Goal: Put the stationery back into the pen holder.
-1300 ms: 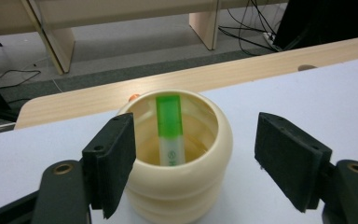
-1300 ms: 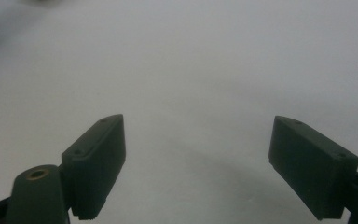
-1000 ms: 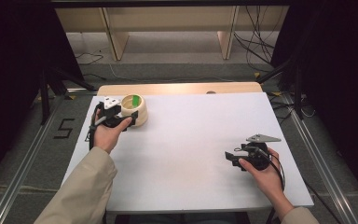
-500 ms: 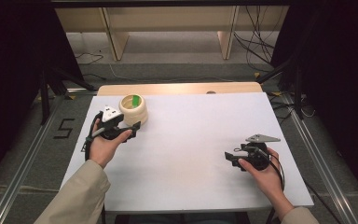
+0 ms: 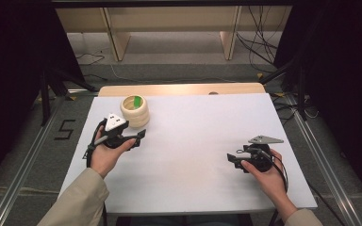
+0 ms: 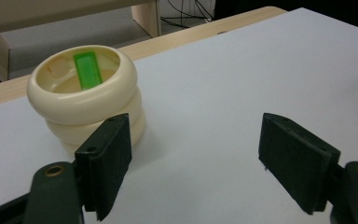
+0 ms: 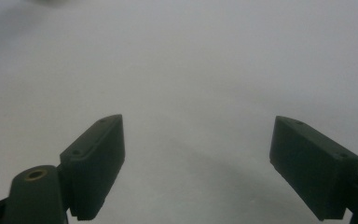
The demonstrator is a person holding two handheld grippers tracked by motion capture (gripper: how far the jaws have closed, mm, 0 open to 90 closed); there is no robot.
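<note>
Black jaws stand wide apart on the left gripper [image 6: 193,172], with nothing between them but bare white tabletop [image 5: 207,141]. In the left gripper view its left jaw overlaps the foot of the cream ribbed cup [image 6: 86,100], but the high view puts the gripper [image 5: 139,135] just beside and nearer the person than the cup [image 5: 135,110], not touching it. The cup is built like three stacked rings and stands upright at the far left of the table, near the wooden edge strip [image 5: 179,89] — a green rectangular block [image 6: 87,68] leans inside it, and a pale scrap lies beside the block, too dim to name.

Judged from how things lie, the job looks close to finished: the block is already in the cup, the cup is set down and released, and no other loose item waits on the white surface. What may remain is only drawing the hands clear.

The right gripper [image 7: 198,170] is likewise spread open and empty — it looks along plain tabletop, held low at the near right in the person's right hand [image 5: 264,176], well apart from the cup.
</note>
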